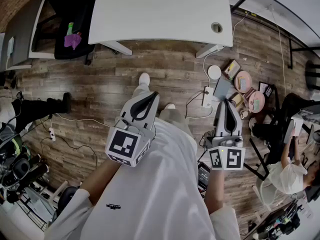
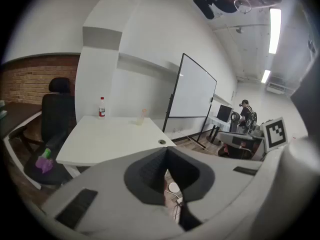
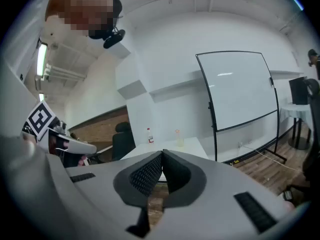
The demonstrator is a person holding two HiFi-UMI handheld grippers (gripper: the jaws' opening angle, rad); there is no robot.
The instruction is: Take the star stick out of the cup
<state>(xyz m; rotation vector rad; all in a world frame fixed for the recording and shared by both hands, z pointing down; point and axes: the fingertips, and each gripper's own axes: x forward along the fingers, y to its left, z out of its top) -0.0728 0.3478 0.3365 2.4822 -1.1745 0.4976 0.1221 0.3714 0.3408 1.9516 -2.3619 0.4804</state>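
Note:
A small clear cup (image 2: 142, 117) with a pale stick standing in it sits far off on the white table (image 2: 115, 136), near a red-capped bottle (image 2: 102, 107). The right gripper view shows the same cup (image 3: 178, 139) and bottle (image 3: 149, 135), both tiny. The stick's star cannot be made out. In the head view both grippers are held in front of the person's body, well short of the table (image 1: 160, 14). My left gripper (image 1: 150, 97) is shut with nothing between its jaws. My right gripper (image 1: 226, 103) is shut and empty too.
A black office chair (image 1: 70, 24) carrying a purple thing (image 1: 73, 39) stands at the table's left. Cables, a power strip (image 1: 207, 97) and pink round things (image 1: 250, 91) lie on the wooden floor at the right. A whiteboard (image 2: 192, 91) stands beyond the table. A seated person (image 1: 290, 169) is at the far right.

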